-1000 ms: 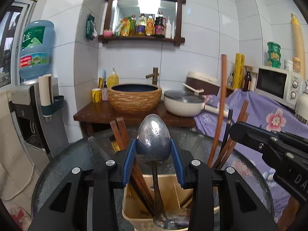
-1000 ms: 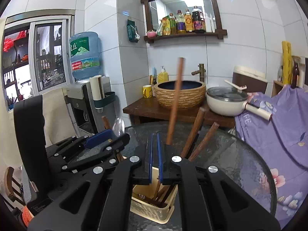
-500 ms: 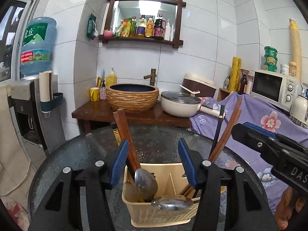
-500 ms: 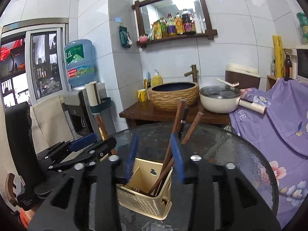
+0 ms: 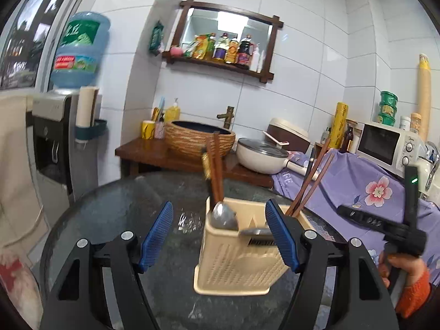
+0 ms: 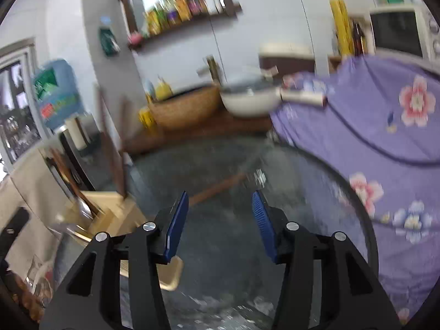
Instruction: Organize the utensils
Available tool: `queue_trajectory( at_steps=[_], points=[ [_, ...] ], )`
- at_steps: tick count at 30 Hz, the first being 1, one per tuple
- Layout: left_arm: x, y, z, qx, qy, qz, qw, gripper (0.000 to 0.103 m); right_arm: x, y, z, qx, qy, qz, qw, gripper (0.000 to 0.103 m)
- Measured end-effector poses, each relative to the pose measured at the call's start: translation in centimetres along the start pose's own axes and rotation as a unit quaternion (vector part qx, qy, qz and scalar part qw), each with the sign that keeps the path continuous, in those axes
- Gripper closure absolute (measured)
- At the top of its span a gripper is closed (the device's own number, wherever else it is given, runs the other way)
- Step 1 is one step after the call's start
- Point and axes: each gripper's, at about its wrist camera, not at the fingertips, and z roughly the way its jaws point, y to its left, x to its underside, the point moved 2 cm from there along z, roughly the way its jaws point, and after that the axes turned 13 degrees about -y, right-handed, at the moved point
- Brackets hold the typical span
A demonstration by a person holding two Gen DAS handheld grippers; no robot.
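**A:** Where was the chopstick point(image 6: 217, 188)?

**B:** Flat mid-bench point(image 6: 316, 181), beyond my empty right tool point(image 6: 220, 224), whose jaws were opening. Light, stiff, slippery; I'd pinch its middle. Left tool point(image 5: 218, 233) was also opening, empty, before the caddy point(image 5: 242, 258).

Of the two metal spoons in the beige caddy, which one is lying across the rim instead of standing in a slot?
The spoon on the right, resting flat across the caddy front rim. The other spoon stands bowl-up in the left compartment beside the wooden chopsticks.
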Motion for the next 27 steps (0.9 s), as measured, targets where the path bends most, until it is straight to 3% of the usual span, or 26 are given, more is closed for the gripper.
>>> queue_trajectory(
  at_steps=[6,11,15,24,27],
  points=[
    [4.0,1.9,-1.5,-0.037,0.044,0.002,0.9984,0.026,4.4,-2.7,5.8,0.019,0.093,0.031,0.995,0.054],
    [7.3,3.5,-2.7,-0.056,0.095,0.007,0.9939,0.026,3.9,-2.0,10.7,0.022,0.121,0.043,0.991,0.054],
    [8.2,4.3,-3.4,-0.057,0.114,-0.005,0.9918,0.025,3.7,-0.6,15.7,0.033,0.146,0.051,0.987,0.054],
    [8.6,4.4,-6.8,-0.079,0.11,0.031,0.9903,0.022,4.1,-0.1,24.8,0.09,0.179,0.083,0.976,0.057],
    [8.9,4.7,-7.3,-0.085,0.114,0.029,0.9895,0.022,3.8,0.9,26.6,0.113,0.184,0.043,0.975,0.061]
  ],
)
